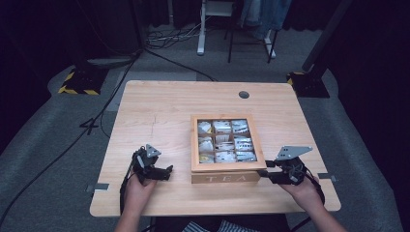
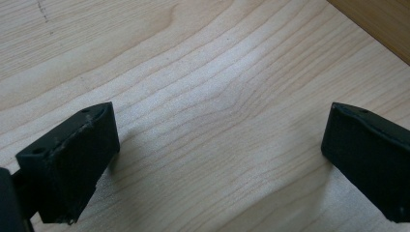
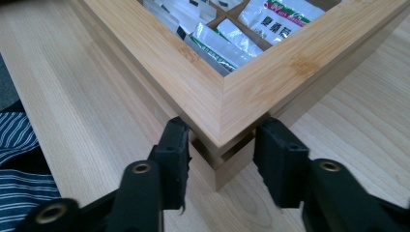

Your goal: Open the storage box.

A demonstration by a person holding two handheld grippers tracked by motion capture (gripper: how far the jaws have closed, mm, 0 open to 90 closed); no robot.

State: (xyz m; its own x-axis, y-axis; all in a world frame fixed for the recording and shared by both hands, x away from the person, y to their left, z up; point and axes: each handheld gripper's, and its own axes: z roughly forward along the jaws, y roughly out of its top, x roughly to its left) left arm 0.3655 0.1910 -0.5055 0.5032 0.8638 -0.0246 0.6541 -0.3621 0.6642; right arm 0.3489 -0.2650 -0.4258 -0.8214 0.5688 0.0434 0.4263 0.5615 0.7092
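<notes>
A wooden tea box (image 1: pixel 226 178) with a windowed lid stands right of centre on the table (image 1: pixel 159 111); several tea bags (image 1: pixel 225 141) show in its compartments. My right gripper (image 1: pixel 263 173) is at the box's near right corner. In the right gripper view the jaws of that gripper (image 3: pixel 220 145) flank this corner of the box (image 3: pixel 270 72) at the seam under the lid, pads against both sides. My left gripper (image 1: pixel 169 171) rests left of the box, apart from it. In its own view the left gripper (image 2: pixel 220 145) is wide open over bare wood, with the box's edge (image 2: pixel 382 19) at the top right.
A round cable hole (image 1: pixel 243 94) sits near the table's far edge. Both hands are close to the table's front edge. Striped clothing (image 3: pixel 19 159) shows below that edge. Cables and stand bases lie on the floor beyond the table.
</notes>
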